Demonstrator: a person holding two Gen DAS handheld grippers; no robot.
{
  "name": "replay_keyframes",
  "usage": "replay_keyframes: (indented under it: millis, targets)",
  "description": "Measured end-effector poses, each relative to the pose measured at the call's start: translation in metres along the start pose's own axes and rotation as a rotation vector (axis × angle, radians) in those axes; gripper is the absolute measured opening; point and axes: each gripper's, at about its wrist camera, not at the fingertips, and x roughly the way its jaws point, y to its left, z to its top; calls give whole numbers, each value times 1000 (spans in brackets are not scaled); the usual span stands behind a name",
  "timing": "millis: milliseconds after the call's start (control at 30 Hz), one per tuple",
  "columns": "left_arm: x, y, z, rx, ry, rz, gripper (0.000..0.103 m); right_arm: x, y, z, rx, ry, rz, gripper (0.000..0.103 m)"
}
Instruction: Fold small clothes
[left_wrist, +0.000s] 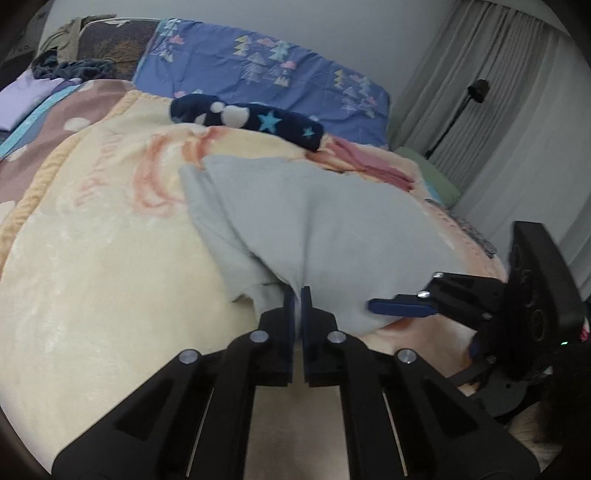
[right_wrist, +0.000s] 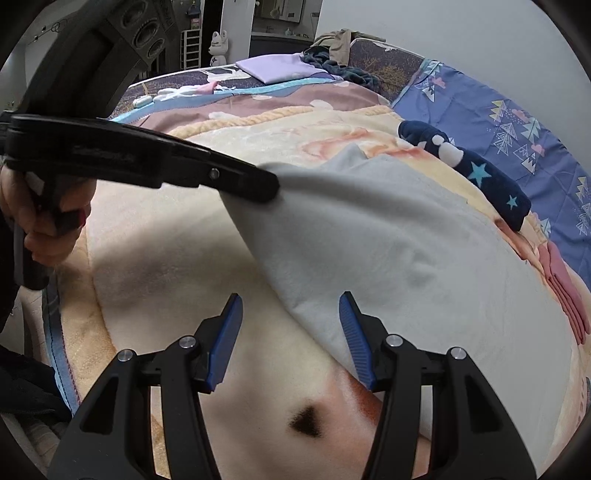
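The left gripper (left_wrist: 297, 295) is pinched tight on the near edge of the pale grey garment (left_wrist: 332, 229), drawing a ridge of cloth up from the fold between its pads. The right gripper (right_wrist: 291, 317) stands half open, its jaws straddling the garment's near hem without pressing on it; one blue pad lies over the grey cloth, the other over the cream blanket (right_wrist: 166, 240).

Taking the garment as the landmark: it lies spread on the blanket, its far corner pointing toward the navy star-print piece (left_wrist: 251, 118), which sits just beyond it. The folded pink cloth (right_wrist: 565, 284) lies at its far right side, and the blue patterned bedding (left_wrist: 258, 62) lies further behind.

The step in hand looks like getting a second hold on the near hem so both corners can be carried over together. To do it well, the right gripper should probably dip until the hem sits fully between the pads, catching only grey cloth and none of the plush blanket, then close at about the same depth as the left hold so the fold line stays straight.
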Motion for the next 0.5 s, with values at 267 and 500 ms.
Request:
replay_keyframes:
  millis: [267,500]
  targets:
    - [10,32,-22,-104,64,32,28,16,28,4,-124,1,-44,55]
    - [26,55,48,-159,-2,-9,53,30,37,14,-180,-3,-125,55]
